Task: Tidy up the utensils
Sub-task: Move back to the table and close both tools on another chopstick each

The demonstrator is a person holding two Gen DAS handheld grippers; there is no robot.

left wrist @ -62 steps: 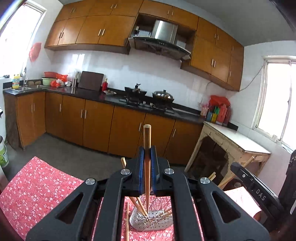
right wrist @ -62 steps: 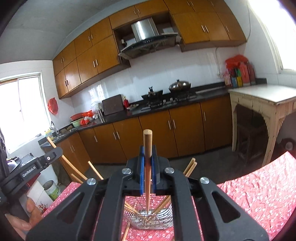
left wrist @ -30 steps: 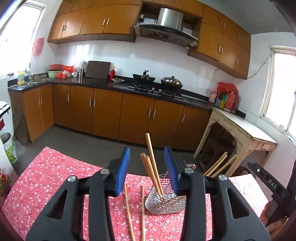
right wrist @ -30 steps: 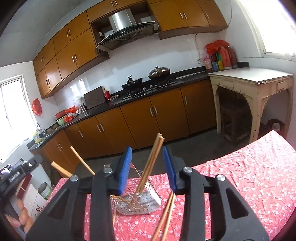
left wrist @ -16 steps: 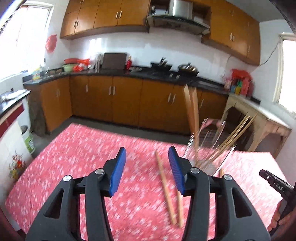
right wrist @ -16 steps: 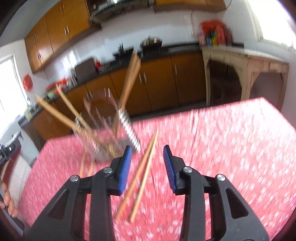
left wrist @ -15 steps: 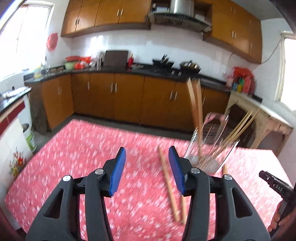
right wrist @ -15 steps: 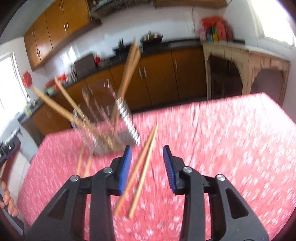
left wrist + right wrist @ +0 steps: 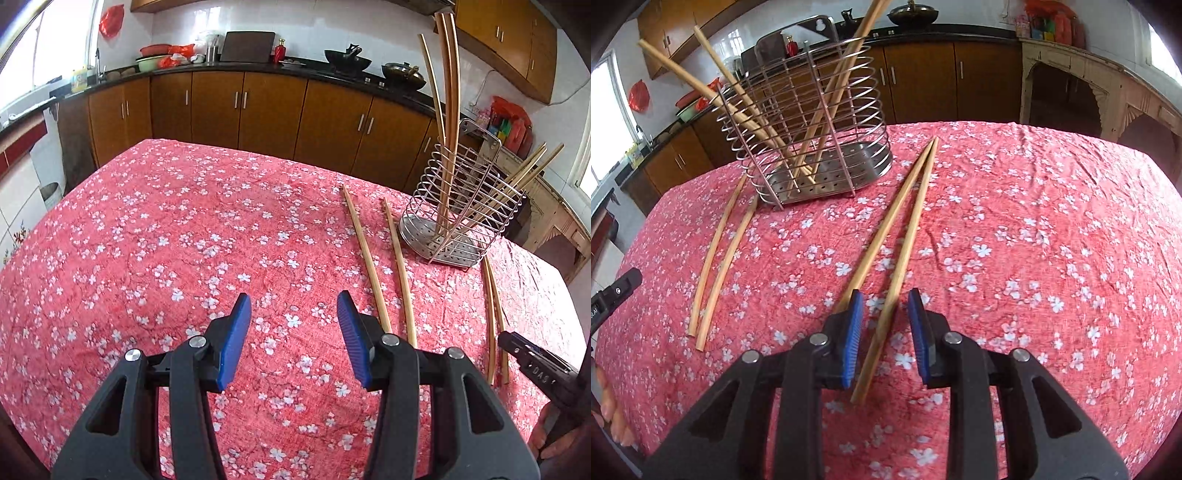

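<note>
Both chopsticks released into wire holder (image 9: pixel 812 147), right gripper (image 9: pixel 884 325) lowered astride table chopstick (image 9: pixel 897 266)

I'm in a home kitchen: wooden cabinets (image 9: pixel 269 107) along a dark counter (image 9: pixel 258 68), wok (image 9: pixel 347 59) on the stove, flowered tablecloth (image 9: pixel 184 240) under me.

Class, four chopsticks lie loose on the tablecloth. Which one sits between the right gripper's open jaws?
The right-hand chopstick of the pair nearest the right gripper. Its partner passes outside the jaws; the other pair lies far left.
</note>
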